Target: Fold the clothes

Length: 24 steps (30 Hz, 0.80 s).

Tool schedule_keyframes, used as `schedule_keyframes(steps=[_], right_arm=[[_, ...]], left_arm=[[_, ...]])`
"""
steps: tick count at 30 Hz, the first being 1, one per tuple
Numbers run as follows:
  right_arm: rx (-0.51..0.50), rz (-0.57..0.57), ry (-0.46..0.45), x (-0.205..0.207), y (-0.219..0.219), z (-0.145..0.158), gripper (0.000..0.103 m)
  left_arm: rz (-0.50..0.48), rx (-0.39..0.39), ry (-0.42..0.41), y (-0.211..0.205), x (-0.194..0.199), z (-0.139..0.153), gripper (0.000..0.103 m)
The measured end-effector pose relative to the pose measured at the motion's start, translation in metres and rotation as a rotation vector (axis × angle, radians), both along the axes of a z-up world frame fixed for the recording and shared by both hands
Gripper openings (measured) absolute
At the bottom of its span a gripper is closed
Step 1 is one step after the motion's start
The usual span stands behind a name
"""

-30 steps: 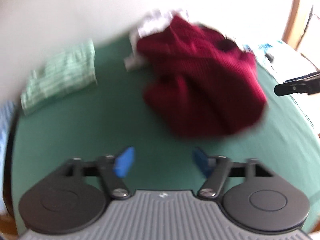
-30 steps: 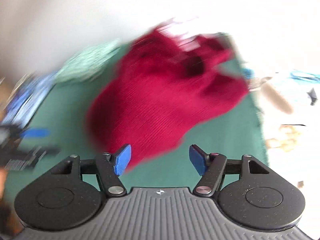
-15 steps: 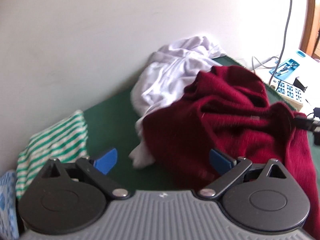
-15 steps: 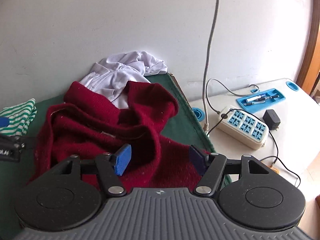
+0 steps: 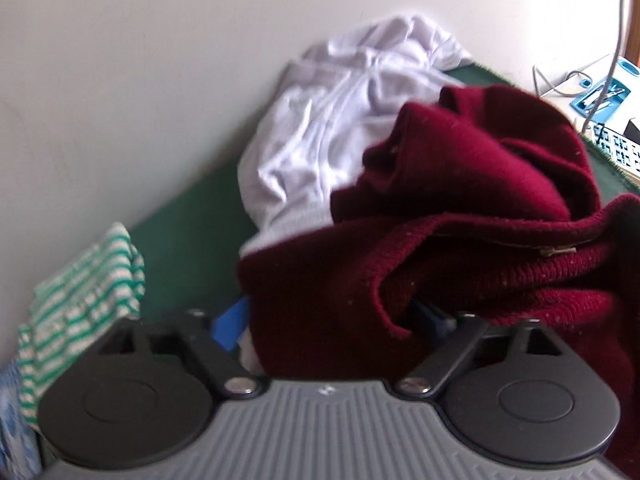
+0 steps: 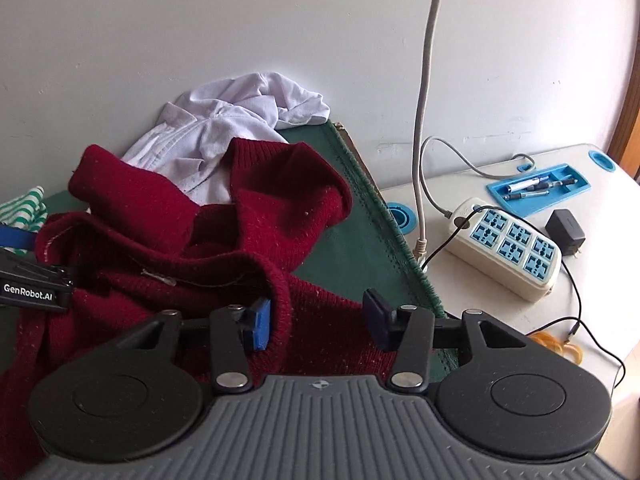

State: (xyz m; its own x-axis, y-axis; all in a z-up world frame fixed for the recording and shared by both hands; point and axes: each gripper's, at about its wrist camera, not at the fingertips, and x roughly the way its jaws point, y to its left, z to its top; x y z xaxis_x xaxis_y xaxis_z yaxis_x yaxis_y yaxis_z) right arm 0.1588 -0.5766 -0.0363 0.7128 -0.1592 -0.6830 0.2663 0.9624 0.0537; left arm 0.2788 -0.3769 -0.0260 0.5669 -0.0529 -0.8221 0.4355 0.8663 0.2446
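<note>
Red sweater [image 6: 168,248] heaped unfolded on green table [image 6: 352,240], white shirt [image 6: 224,136] behind it untouched; left gripper [image 5: 332,320] and right gripper [image 6: 316,320] fingers closing round sweater folds, not yet clamped.

Left tool [image 5: 332,322] tips half-buried in sweater [image 5: 460,248]

Hand-held gripper [image 6: 316,322] — grey ribbed body, black round discs, blue pads [image 6: 261,326].

Plain white wall [image 6: 200,40] behind a green-covered surface [image 6: 352,232].
Daylight falls soft on the wall; a grey cable [image 6: 426,80] hangs down it, and beyond the surface's right edge stands a pale desk [image 6: 500,312] beside a wooden frame [image 6: 628,112].
</note>
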Motion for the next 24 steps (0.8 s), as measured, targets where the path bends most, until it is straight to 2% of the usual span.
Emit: schedule_keyframes(steps=[1, 2, 4, 6, 7, 8, 11, 16, 24], right_arm=[[-0.019, 0.015, 0.002, 0.001, 0.003, -0.003, 0.047], [-0.037, 0.03, 0.004, 0.003, 0.007, -0.005, 0.029], [-0.02, 0.026, -0.021, -0.002, 0.006, -0.004, 0.011], [0.038, -0.005, -0.059, -0.012, 0.003, 0.002, 0.01], [0.066, -0.02, -0.079, -0.02, 0.002, 0.008, 0.007], [0.088, -0.027, -0.102, -0.03, 0.002, 0.014, 0.007], [0.129, -0.019, -0.156, -0.064, 0.01, 0.03, 0.007], [0.148, 0.055, -0.158, -0.127, 0.038, 0.04, 0.007], [0.102, 0.08, -0.052, -0.196, 0.084, 0.026, 0.007]], left_arm=[[0.008, -0.005, 0.002, 0.001, 0.0, -0.003, 0.071], [0.015, -0.009, -0.003, 0.001, -0.002, -0.006, 0.066], [0.03, -0.018, -0.013, 0.001, -0.006, -0.011, 0.057], [0.026, -0.022, -0.03, 0.0, -0.017, -0.008, 0.033], [0.019, -0.028, -0.04, 0.0, -0.024, -0.005, 0.026], [0.015, -0.039, -0.051, 0.002, -0.033, 0.0, 0.019], [0.015, -0.069, -0.091, 0.017, -0.066, 0.013, 0.011], [0.022, -0.121, -0.111, 0.064, -0.138, 0.026, 0.011], [0.002, -0.171, -0.056, 0.107, -0.241, 0.012, 0.011]])
